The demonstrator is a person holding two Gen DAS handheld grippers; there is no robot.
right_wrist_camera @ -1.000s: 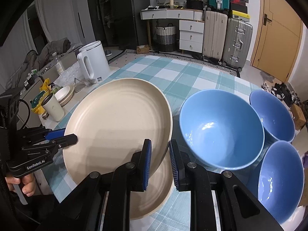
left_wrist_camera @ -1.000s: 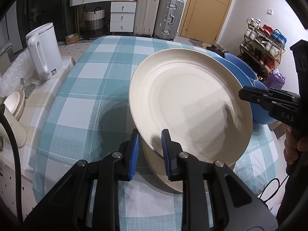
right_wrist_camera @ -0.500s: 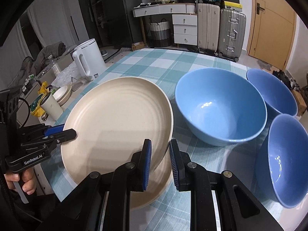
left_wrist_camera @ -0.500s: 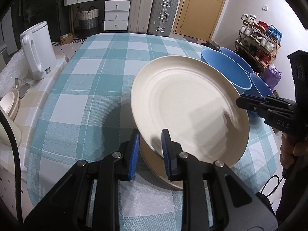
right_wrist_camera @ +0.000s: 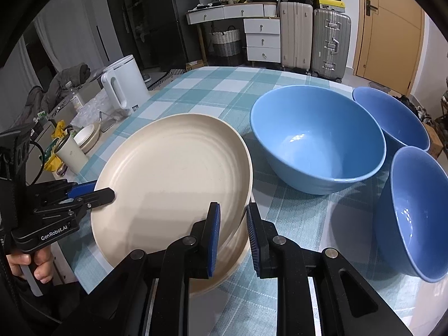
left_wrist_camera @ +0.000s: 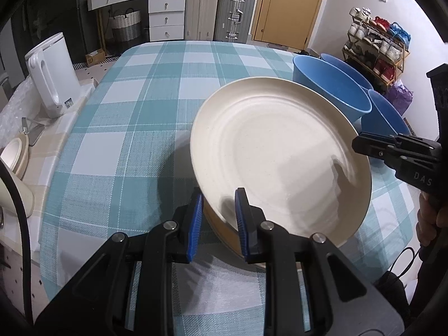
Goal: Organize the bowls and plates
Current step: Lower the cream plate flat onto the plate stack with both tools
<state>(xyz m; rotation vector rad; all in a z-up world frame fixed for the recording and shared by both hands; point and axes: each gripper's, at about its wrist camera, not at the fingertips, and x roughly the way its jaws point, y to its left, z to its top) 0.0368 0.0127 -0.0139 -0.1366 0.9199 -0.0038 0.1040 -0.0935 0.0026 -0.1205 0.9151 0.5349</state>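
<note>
Lowered toward the stacked plate (right_wrist_camera: 224,268), the cream plate (left_wrist_camera: 280,156) sits clamped in both jaws; bowls (right_wrist_camera: 316,137) empty.

Round cream plate (right_wrist_camera: 173,173) tilted above a second cream plate (right_wrist_camera: 232,260) on the checked-cloth table (left_wrist_camera: 134,117), left tongs (left_wrist_camera: 217,210) and right tongs (right_wrist_camera: 232,224) at its opposite rims, three blue bowls (right_wrist_camera: 316,140) to its right, white electric kettle (left_wrist_camera: 50,75) beyond the table's left edge

Both wrist views look steeply down, close, from opposite rims; shared: cream plate (left_wrist_camera: 280,151), blue bowls (right_wrist_camera: 316,137).
</note>
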